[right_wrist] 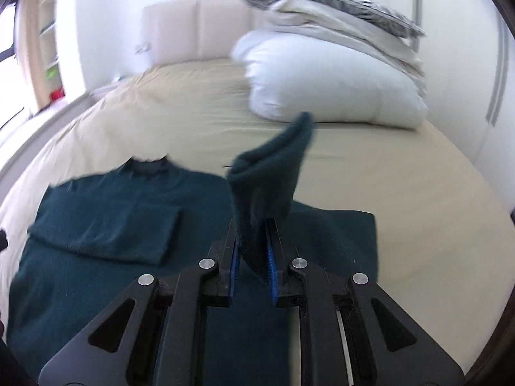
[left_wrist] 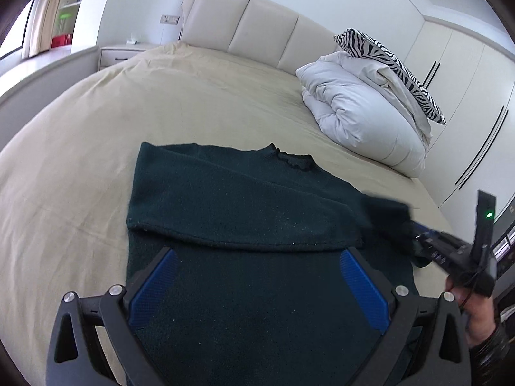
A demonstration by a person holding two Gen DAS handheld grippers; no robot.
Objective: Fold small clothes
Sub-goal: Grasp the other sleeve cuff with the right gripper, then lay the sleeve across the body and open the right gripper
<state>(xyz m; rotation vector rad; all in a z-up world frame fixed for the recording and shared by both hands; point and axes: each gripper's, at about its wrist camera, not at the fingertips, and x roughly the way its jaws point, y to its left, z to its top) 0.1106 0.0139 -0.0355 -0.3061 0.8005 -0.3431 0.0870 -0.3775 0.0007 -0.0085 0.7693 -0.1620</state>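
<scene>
Left wrist view: the left hand-held gripper hovers over the lower body of the dark green sweater, its blue-padded fingers spread wide apart with nothing between them and no pad pressing the cloth. The sweater lies flat on the beige bed, neckline pointing away toward the padded headboard. One sleeve is already folded across the chest, its cuff edge lying just beyond the fingertips. At the sweater's right side the right hand-held gripper grips the other sleeve and lifts it off the bed; a hand holds that tool's handle. Beyond the sweater, toward the headboard's right end, sits a rolled white duvet with a zebra-print pillow on top.

Right wrist view: the right hand-held gripper has its jaws drawn nearly together, clamped on the sweater's sleeve. The sleeve stands up from between the blue pads, and its free end points toward the duvet. The sweater's body lies on the bed left of and beneath this gripper, with the folded sleeve across its chest. The picture is motion-blurred.
</scene>
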